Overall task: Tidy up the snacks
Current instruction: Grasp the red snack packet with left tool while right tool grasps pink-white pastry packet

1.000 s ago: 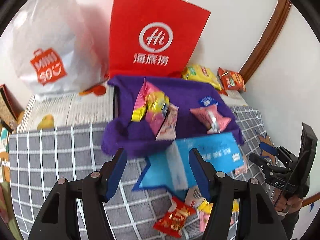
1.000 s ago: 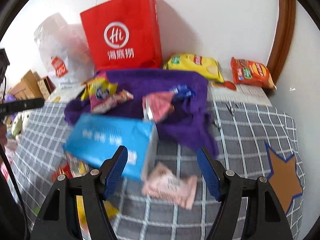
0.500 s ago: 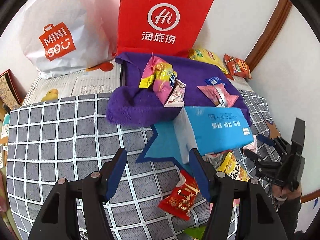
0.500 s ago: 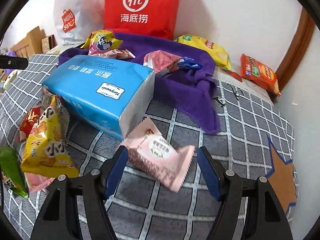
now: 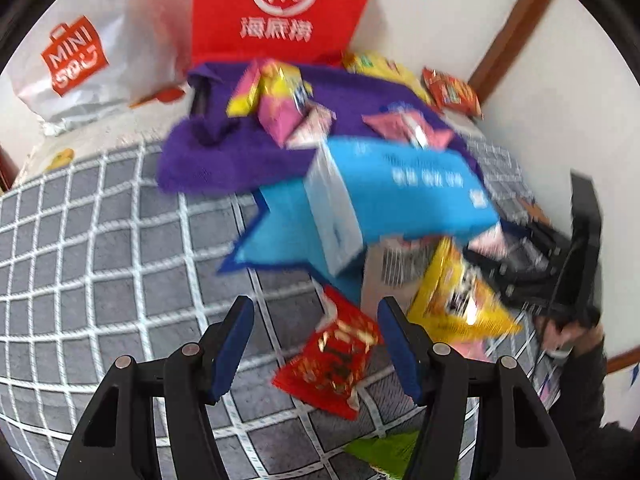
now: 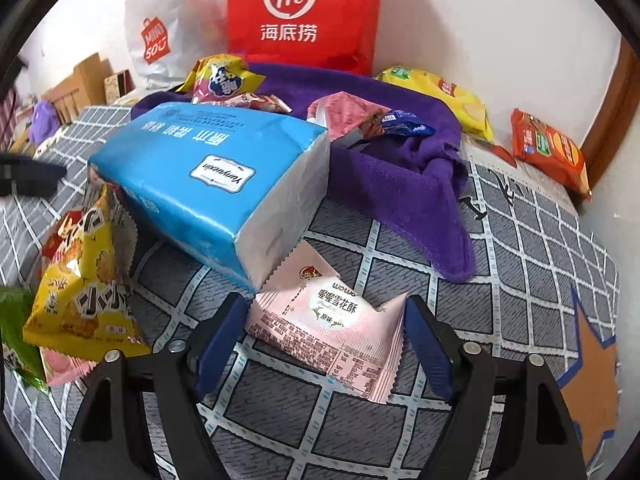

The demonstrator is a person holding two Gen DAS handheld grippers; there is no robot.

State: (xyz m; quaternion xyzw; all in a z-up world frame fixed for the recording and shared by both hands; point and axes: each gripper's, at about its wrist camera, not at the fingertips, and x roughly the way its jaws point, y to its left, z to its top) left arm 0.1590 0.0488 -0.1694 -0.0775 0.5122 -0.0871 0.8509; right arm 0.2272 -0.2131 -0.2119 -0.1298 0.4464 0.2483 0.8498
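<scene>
A pink snack packet point(image 6: 332, 332) lies flat on the grey checked bedcover point(image 6: 520, 248). My right gripper point(image 6: 324, 336) is open and low over it, one finger at each end of the packet, neither visibly pressing. In the left wrist view a red snack packet point(image 5: 332, 360) lies just ahead of my open left gripper point(image 5: 316, 344), partly between its fingers. A yellow snack bag point(image 5: 456, 300) leans beside it. Behind stands a purple-towelled tray point(image 6: 400, 160) holding several snacks.
A blue tissue pack point(image 6: 208, 176) rests across the tray's front edge. A red paper bag point(image 6: 300, 12) and a white shopping bag point(image 6: 160, 32) stand against the wall. A yellow chips bag point(image 6: 448, 96) and an orange packet point(image 6: 552, 152) lie at the back right. A green packet point(image 6: 12, 320) lies at the left.
Both grippers have come down toward the bed. The pink packet now sits between the right fingers. The left gripper has shifted toward the red packet; its view is blurred.
</scene>
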